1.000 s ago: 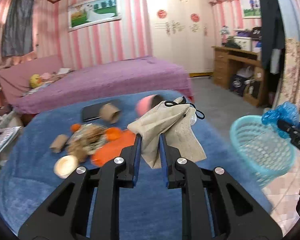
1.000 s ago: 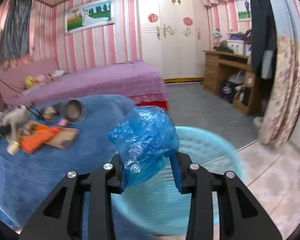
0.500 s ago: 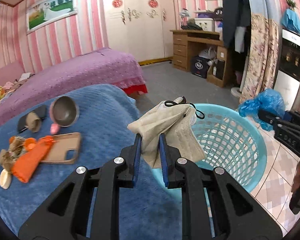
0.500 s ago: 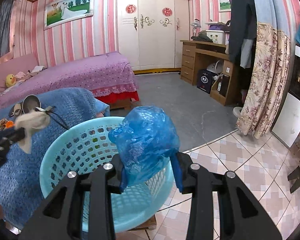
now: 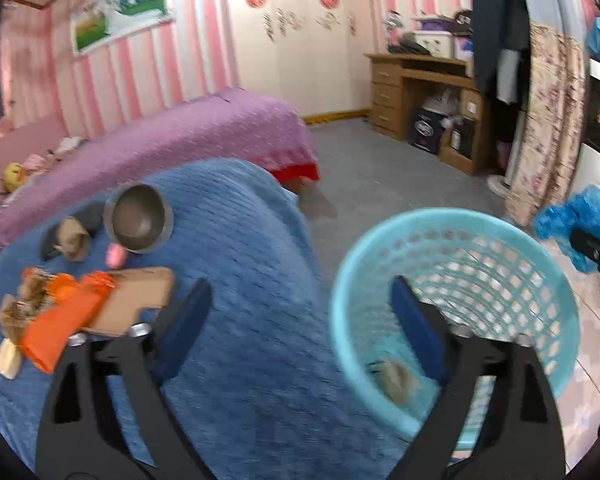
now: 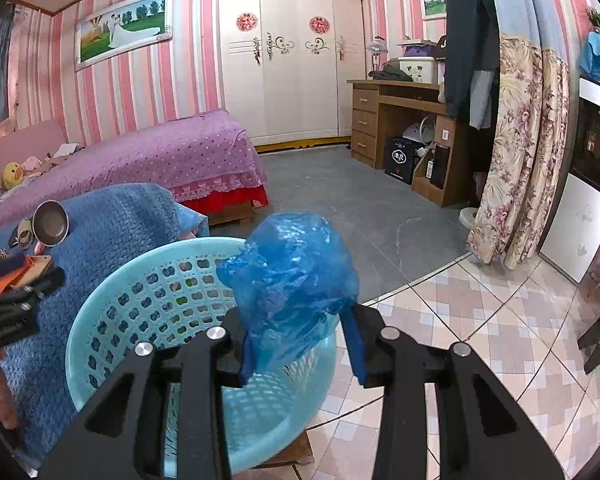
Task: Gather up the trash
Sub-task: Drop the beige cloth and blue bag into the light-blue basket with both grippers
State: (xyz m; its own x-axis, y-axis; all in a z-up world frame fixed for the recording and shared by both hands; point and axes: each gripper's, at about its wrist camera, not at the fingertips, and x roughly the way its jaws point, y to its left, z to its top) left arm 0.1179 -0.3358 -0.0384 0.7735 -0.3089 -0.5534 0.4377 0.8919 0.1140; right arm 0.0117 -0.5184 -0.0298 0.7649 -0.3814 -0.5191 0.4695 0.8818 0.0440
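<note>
purple bed point(image 6: 172, 156) | white wardrobe point(image 6: 292, 52) | wooden desk point(image 6: 396, 120) | floral curtain point(image 6: 520, 152) | metal bowl point(image 5: 139, 218) on blue blanket point(image 5: 240, 248)

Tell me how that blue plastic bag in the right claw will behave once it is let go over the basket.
The blue plastic bag looks thin and crumpled, so it is probably floppy and very light. It bulges above the right claw, so it may spring open. It might drift rather than drop straight into the basket.
</note>
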